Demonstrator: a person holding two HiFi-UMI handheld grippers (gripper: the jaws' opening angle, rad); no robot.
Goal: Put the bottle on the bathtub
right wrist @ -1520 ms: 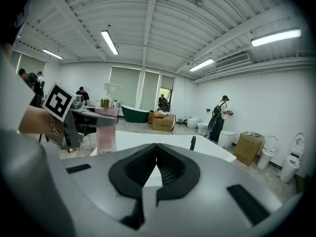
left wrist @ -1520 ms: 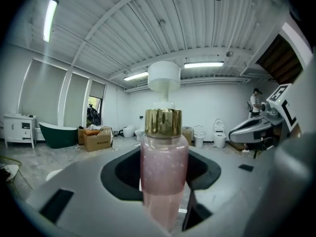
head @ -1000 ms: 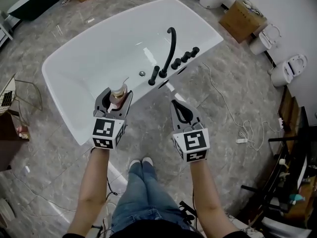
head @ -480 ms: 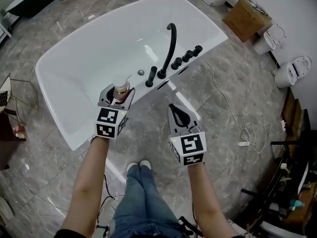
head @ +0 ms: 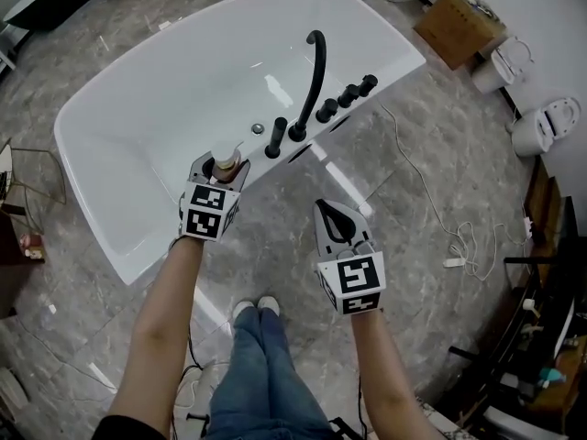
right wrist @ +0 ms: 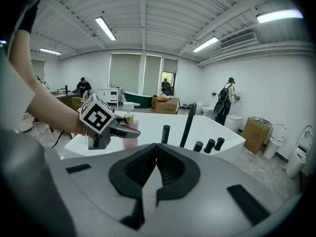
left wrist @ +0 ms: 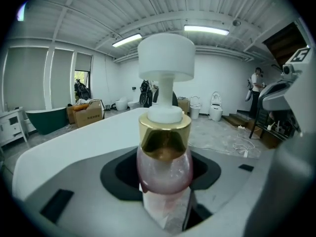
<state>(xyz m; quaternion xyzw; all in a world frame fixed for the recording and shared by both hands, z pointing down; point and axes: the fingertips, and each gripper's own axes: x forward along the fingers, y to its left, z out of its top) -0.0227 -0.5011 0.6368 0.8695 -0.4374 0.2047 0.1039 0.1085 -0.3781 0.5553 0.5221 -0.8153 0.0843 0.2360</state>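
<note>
A pink pump bottle (head: 225, 164) with a gold collar and a white pump head stands upright between the jaws of my left gripper (head: 220, 163), which is shut on its body. In the head view it hangs over the near rim of the white bathtub (head: 145, 236). The left gripper view shows the bottle (left wrist: 165, 164) close up, with the tub's rim (left wrist: 89, 130) behind it. My right gripper (head: 340, 214) is shut and empty, over the floor in front of the tub. From the right gripper view (right wrist: 157, 158) the left gripper (right wrist: 106, 127) and bottle (right wrist: 130, 135) show beside the tub (right wrist: 153, 124).
A tall black faucet (head: 312, 81) and a row of black knobs (head: 347, 99) sit on the tub's near rim to the right of the bottle. A cardboard box (head: 459, 26), toilets (head: 541, 126) and a white cable (head: 431, 200) lie on the stone floor to the right.
My left gripper has carried the bottle forward and a little right, from the floor side to over the tub's rim. The right gripper has hardly moved.
</note>
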